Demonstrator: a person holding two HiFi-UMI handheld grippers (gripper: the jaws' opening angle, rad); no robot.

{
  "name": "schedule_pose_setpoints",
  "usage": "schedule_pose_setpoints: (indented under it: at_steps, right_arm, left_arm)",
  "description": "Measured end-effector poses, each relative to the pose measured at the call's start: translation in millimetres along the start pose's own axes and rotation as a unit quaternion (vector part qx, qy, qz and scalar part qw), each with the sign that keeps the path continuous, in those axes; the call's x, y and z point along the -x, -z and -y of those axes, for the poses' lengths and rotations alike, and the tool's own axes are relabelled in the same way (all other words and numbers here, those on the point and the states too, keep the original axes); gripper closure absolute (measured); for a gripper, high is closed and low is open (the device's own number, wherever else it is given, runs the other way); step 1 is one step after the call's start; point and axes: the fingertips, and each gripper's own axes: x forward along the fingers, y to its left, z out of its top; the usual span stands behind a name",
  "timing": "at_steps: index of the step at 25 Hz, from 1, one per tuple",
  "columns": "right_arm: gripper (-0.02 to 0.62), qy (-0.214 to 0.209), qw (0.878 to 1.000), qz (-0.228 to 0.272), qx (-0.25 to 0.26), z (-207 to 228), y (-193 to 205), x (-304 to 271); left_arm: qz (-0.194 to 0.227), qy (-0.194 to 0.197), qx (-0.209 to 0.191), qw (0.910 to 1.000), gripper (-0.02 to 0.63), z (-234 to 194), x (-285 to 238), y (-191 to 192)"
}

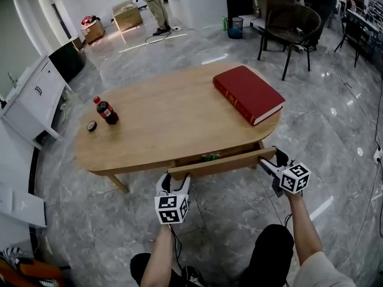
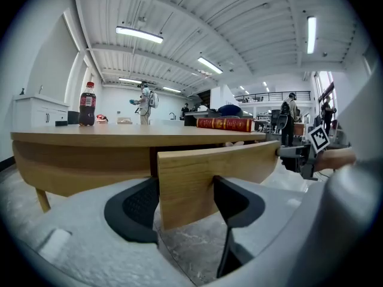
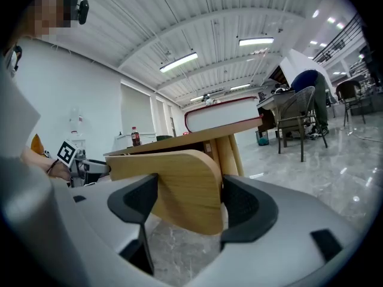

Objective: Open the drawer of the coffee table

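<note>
- The bench (image 1: 161, 121) is an oval wooden coffee table standing on a glossy marbled floor (image 1: 239, 220).
- Its drawer (image 1: 222, 162) is on the long side nearest the person. It stands partly out, leaving a dark gap between the drawer's front panel and the bench's apron.
- Something small and green (image 1: 210, 157) shows inside that gap; what it is cannot be made out.
- The left gripper (image 1: 174, 179) is at the left end of the front panel. In the left gripper view its jaws are closed onto the panel, with one dark pad pressed on either face of the wood.
- The right gripper (image 1: 272, 159) is at the rounded right end of the same panel. In the right gripper view its jaws clamp the wood in the same way, a pad tight against each face.
- The two grippers are well apart, one at each end of the drawer, and each can be seen from the other's camera.
- A red book (image 1: 248, 93) lies flat on the right part of the bench top.
- A cola bottle (image 1: 106, 110) with a red cap stands upright near the left end.
- A small dark round object (image 1: 91, 125) lies just beside the bottle.
- A white cabinet (image 1: 30, 97) stands off the bench's left end.
- A dark chair (image 1: 291, 26) stands beyond the far right.
</note>
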Motion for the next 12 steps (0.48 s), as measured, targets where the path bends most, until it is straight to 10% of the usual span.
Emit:
schedule_pose_setpoints:
  at_steps: [12]
  right_arm:
    - [0.258,0.004,1.000,-0.011,-0.003,-20,14,37]
  left_arm:
    - [-0.011,-0.006,0.010,0.9999,0.330,20,44,16]
